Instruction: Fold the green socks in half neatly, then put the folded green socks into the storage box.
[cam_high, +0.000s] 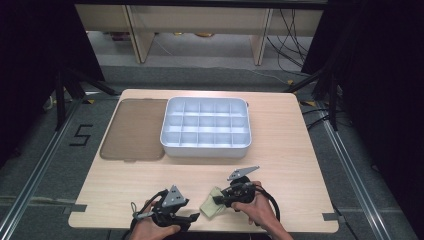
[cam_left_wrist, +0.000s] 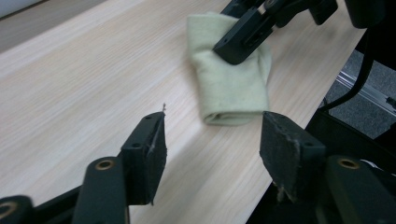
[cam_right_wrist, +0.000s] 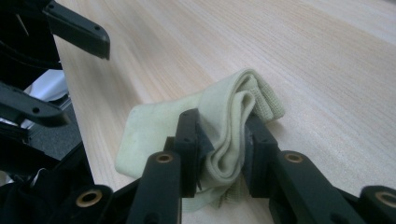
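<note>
A pale green sock (cam_right_wrist: 219, 135), folded on itself, lies on the wooden bench (cam_high: 280, 165) near its front edge, in the lower middle of the high view. The right gripper (cam_right_wrist: 222, 151) has its two black jaws closed on a bunched fold of this sock, and the fabric is pressed between the pads. In the left gripper view the same sock (cam_left_wrist: 231, 84) is in the upper middle of the frame, with a jaw of the right gripper resting on its top.

The left gripper (cam_left_wrist: 212, 149) is at the lower left of the sock in the high view, near it but apart. Its jaws stand wide apart and hold nothing; between them I see only bare wood.

Further up in the high view, in the centre, a white compartment tray (cam_high: 206, 127) stands on the bench. A brown translucent lid (cam_high: 134, 129) lies flat just beside it, on its left side.
</note>
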